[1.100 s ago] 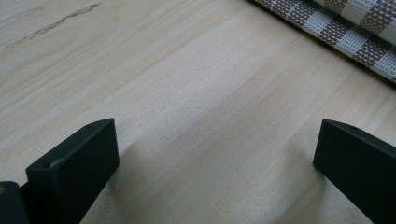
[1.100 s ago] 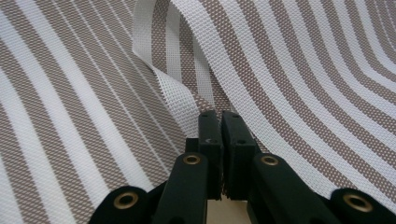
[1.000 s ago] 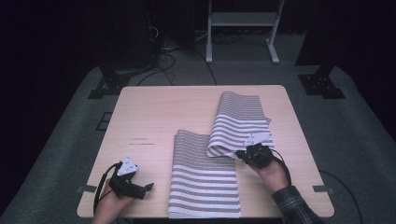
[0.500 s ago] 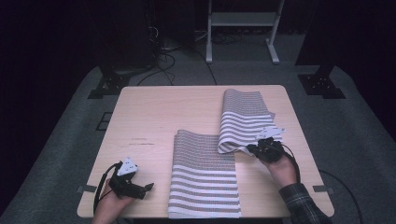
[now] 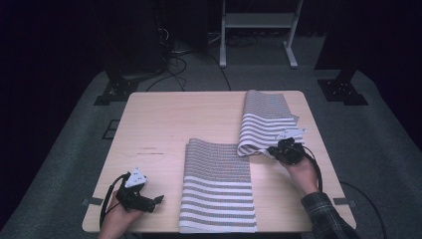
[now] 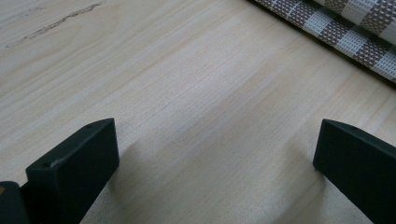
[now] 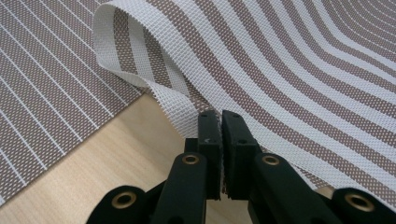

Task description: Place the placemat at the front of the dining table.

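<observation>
On the table (image 5: 164, 124), right tongs (image 7: 220, 122) seemingly pinch the placemat (image 7: 289, 70) edge.

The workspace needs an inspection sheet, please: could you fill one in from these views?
Surface: wooden table, with a dark scratch left of the mat.
Job's things: striped mat, near part flat, far part lifted and curled.
Clutter: nothing seen.
Grippers: right gripper shut on the mat's corner; left gripper open, jaws over bare wood.
Cables: one trails from each gripper; more lie on the floor behind.
Surroundings: grey carpet, white stand, dark background.
</observation>
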